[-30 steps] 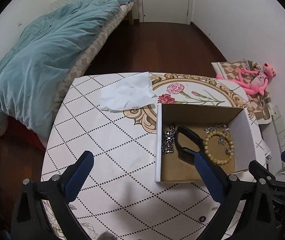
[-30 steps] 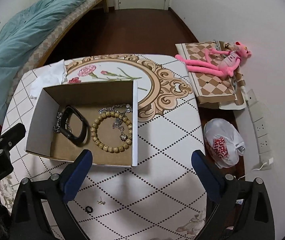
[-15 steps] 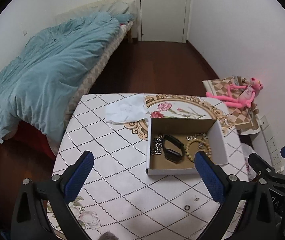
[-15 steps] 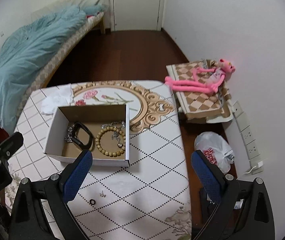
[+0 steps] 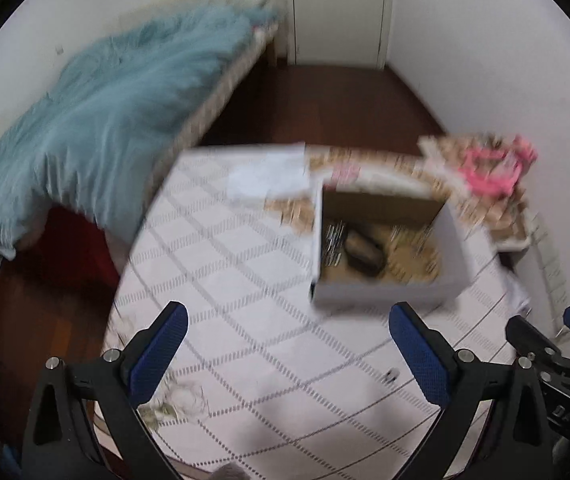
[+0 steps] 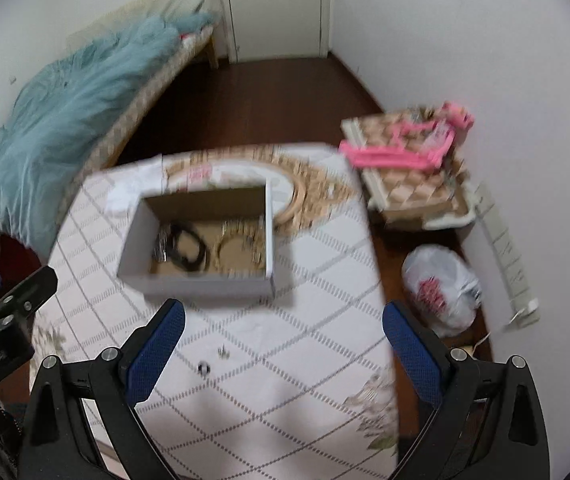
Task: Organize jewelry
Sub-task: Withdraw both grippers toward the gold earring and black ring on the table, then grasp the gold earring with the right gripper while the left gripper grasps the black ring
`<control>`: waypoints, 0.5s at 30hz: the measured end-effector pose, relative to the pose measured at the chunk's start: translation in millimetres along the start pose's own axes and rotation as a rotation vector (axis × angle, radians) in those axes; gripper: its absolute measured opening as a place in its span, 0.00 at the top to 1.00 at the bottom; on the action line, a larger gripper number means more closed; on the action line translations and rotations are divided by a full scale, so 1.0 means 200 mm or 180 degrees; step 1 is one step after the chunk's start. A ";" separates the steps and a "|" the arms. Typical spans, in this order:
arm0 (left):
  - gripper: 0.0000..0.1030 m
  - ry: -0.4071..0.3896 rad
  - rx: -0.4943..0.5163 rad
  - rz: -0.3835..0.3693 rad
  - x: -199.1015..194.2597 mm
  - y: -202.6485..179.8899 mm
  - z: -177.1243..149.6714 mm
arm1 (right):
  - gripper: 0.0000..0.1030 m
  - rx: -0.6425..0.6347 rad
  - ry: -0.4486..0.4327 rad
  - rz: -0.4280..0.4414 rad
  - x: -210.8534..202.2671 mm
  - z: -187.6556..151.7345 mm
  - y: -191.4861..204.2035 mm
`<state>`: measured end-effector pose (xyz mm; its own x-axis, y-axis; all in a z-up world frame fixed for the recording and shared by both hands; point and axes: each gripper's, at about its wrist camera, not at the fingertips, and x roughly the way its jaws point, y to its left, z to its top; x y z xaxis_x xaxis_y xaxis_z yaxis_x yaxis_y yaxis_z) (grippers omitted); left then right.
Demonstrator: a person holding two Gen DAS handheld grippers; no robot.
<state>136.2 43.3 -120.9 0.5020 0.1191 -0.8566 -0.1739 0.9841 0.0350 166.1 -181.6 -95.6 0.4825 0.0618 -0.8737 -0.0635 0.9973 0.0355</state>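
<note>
Both tongs, left (image 5: 285,344) and right (image 6: 283,340), had pulled back up, wide open and empty, with most jewelry in the box (image 6: 201,284) but a ring (image 6: 203,368) left on the table (image 6: 285,400).

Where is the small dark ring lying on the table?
In the right wrist view, the small dark ring lies loose on the white diamond-patterned tablecloth, nearer the camera than the open cardboard box, beside a tiny metal piece.

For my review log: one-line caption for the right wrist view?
Open right gripper above patterned table; jewelry box ahead, two small pieces outside it.
</note>
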 end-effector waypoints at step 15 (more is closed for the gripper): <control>0.00 0.0707 0.0075 0.0203 0.47 0.07 -0.28 | 0.47 -0.0174 0.0560 0.0276 0.54 -0.31 0.21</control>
<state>134.2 61.6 -229.5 0.2915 0.1518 -0.9444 -0.1783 0.9787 0.1023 160.6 -135.2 -218.4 0.3134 0.1349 -0.9400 -0.1478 0.9847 0.0920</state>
